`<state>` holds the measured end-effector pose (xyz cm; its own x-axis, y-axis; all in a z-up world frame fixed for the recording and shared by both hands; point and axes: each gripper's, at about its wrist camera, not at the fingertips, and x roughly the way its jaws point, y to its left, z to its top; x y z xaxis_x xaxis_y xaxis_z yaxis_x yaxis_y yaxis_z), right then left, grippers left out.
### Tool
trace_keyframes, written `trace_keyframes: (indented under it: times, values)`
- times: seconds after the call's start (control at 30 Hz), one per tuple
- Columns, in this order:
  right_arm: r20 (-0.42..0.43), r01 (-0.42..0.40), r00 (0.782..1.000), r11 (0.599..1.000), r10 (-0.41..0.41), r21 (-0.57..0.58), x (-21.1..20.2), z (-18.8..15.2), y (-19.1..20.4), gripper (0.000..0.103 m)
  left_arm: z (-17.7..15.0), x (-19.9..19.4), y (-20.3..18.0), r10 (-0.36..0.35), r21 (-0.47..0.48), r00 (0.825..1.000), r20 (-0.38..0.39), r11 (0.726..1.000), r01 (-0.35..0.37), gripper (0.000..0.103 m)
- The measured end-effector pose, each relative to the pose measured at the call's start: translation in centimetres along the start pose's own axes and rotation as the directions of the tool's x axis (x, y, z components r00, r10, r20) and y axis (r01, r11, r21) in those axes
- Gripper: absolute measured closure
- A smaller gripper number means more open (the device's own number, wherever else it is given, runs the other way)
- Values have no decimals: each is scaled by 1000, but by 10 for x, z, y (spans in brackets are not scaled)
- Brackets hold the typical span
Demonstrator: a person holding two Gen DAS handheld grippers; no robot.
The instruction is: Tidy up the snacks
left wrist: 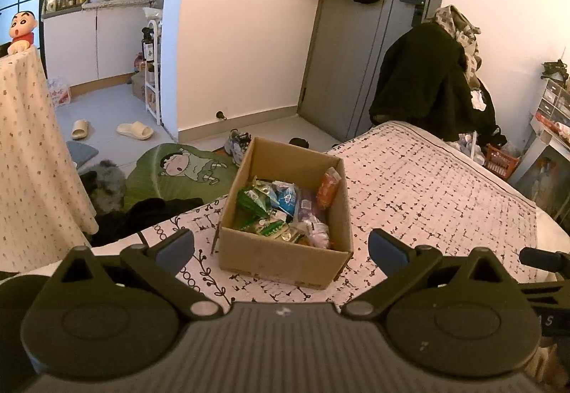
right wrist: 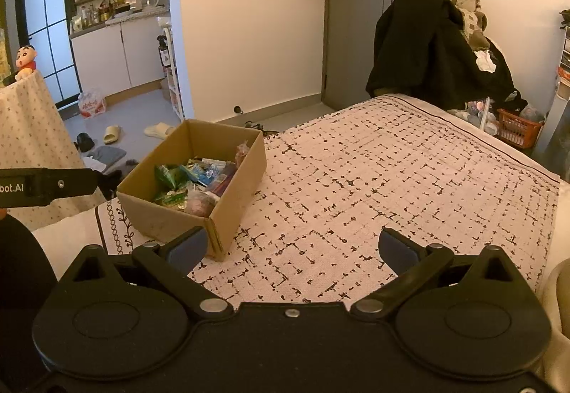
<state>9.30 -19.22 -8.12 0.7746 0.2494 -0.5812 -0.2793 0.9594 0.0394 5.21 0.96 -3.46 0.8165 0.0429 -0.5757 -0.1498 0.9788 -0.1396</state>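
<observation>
Left gripper (left wrist: 281, 248), black with blue pads: jaws spread wide, nothing between them, hovering just short of near wall of open brown cardboard box (left wrist: 281, 259), lined up as if box is its concern.

Box sits on patterned pink bedspread (right wrist: 374, 186) near bed's left edge, top open for easy dropping-in. Mixed snack packets (left wrist: 285, 211) piled inside; no loose packets visible on bed, so sorting looks largely done.

Right gripper (right wrist: 292, 248): jaws also spread, empty, over bare bedspread right of box.
</observation>
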Motion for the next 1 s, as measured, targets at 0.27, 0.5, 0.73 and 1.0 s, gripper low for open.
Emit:
trace_keyframes:
  times: [0.27, 0.5, 0.73, 1.0]
  values:
    - [4, 2, 1000, 1000, -2, 0, 0, 1, -1, 0, -2, 0, 0, 9, 9, 1000, 1, 1000, -9, 0]
    - [10, 6, 1000, 1000, -6, -1, -1, 2, -2, 0, -2, -2, -1, 18, 12, 1000, 7, 1000, -18, 0]
    - [12, 6, 1000, 1000, -6, -2, -2, 2, -1, 0, -2, -4, -1, 17, 9, 1000, 3, 1000, -17, 0]
    - [13, 8, 1000, 1000, -8, -1, -2, 2, -1, 0, 0, -5, -3, 20, 0, 1000, 0, 1000, -20, 0]
